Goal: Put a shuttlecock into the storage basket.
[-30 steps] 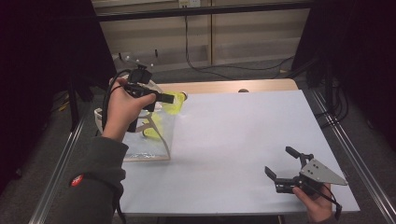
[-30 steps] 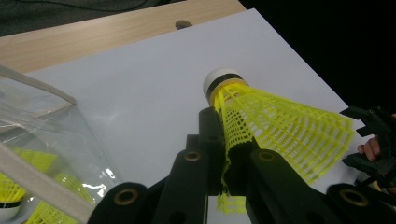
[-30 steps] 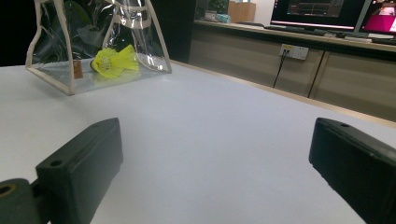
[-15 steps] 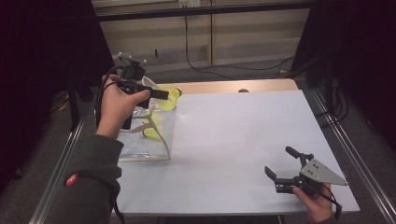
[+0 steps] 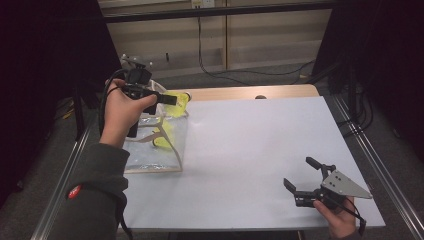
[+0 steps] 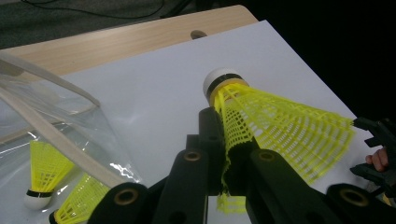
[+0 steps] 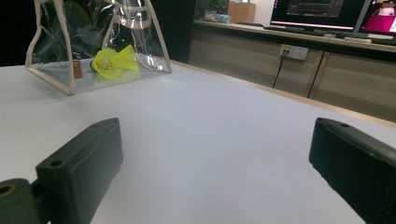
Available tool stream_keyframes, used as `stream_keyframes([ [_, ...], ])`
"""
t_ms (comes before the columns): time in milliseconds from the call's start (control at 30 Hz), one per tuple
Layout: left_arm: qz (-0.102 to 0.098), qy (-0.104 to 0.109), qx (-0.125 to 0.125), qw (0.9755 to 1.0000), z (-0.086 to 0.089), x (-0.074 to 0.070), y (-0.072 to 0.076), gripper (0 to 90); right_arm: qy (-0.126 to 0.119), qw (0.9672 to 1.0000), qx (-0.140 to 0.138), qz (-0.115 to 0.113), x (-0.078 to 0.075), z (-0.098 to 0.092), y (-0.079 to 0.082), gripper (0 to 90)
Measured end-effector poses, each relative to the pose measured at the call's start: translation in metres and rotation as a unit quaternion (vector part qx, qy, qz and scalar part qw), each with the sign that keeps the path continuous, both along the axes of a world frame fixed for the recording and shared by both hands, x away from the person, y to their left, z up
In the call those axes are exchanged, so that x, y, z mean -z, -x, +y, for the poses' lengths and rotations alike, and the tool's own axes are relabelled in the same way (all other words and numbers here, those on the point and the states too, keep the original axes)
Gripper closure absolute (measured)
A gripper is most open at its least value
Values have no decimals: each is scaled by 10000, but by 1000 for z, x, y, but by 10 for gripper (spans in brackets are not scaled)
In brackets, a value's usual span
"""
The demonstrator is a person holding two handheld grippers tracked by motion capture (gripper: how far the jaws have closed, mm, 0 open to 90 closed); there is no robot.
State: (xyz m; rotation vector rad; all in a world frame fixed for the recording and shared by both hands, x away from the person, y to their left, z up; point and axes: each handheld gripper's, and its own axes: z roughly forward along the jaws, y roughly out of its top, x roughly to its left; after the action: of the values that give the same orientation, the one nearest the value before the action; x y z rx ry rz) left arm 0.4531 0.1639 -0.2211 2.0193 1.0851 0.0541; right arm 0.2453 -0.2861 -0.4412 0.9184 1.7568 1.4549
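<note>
My left gripper (image 5: 169,99) hangs above the open top of a clear plastic bag (image 5: 150,159) with beige trim at the table's left side. It is shut on a yellow shuttlecock (image 5: 180,104). In the left gripper view the jaws (image 6: 229,156) pinch the skirt of that shuttlecock (image 6: 280,126), whose white cork points away. Two more yellow shuttlecocks (image 6: 44,170) lie inside the bag (image 6: 70,121). My right gripper (image 5: 300,173) rests low near the table's front right corner, open with nothing between its jaws (image 7: 215,154). From there the bag (image 7: 51,74) and a shuttlecock (image 7: 114,61) inside it stand far off.
The white tabletop (image 5: 260,145) has a strip of bare wood (image 5: 240,93) along its far edge. Metal rails (image 5: 372,160) run along both sides. Cables (image 5: 220,75) lie on the floor behind. Dark monitors (image 7: 322,9) stand on a counter beyond the table.
My left hand has drifted a little to the left and toward the back, still holding the shuttlecock above the bag. The right gripper has stayed where it was.
</note>
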Motion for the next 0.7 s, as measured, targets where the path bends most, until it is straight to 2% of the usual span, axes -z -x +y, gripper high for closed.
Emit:
stream_keyframes([
  [700,-69,-46,-167,9998,12,-3,-2,884,11,10000,-13,-2,0,0,0,27],
])
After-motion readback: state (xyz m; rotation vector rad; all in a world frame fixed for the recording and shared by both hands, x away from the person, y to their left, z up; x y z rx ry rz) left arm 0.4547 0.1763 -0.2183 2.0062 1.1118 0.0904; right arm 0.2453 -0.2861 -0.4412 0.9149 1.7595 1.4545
